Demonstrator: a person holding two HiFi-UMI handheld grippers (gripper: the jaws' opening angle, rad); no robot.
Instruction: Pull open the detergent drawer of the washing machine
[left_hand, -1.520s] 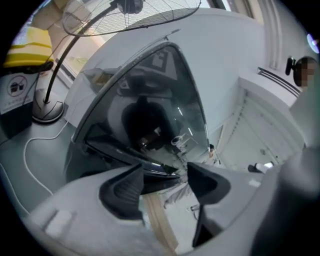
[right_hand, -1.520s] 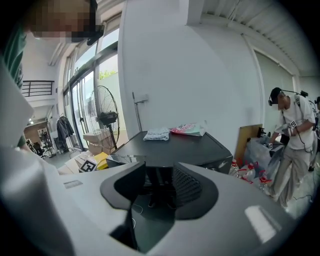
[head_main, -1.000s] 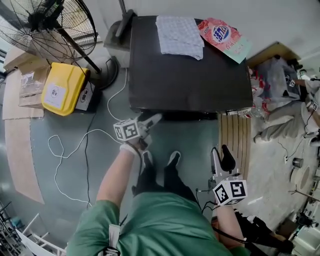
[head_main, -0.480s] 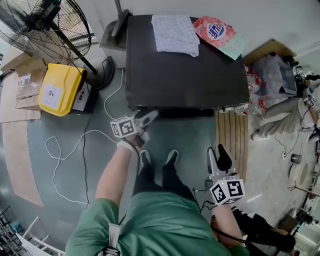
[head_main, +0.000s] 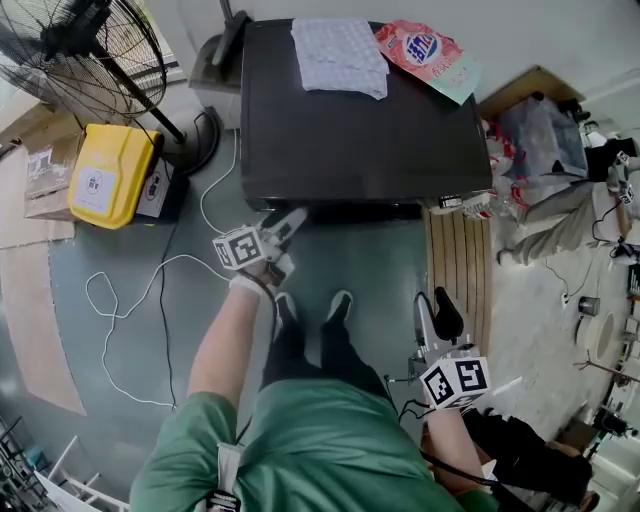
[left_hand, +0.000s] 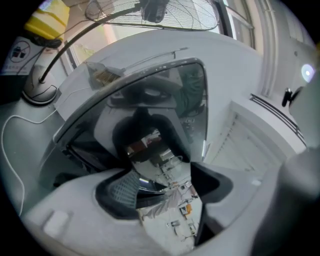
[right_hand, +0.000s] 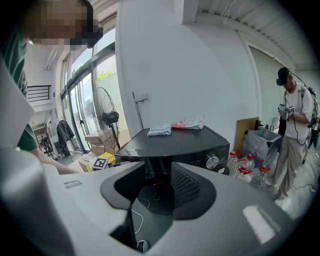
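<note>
Left gripper (head_main: 295, 216) jaws closing about washing machine (head_main: 360, 140) front edge; right gripper (head_main: 436, 305) jaws spread.

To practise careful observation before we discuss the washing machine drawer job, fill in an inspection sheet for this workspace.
Surface: grey floor; wooden slats at right.
Job's things: black washing machine; no drawer seen pulled out.
Clutter: cloth and detergent bag on machine; yellow box.
Tools: left tool at machine's front, jaws closing, glossy panel between; right tool open, empty, held back.
Cables: white cable looping across floor.
Surroundings: standing fan; another person; bottles.
</note>
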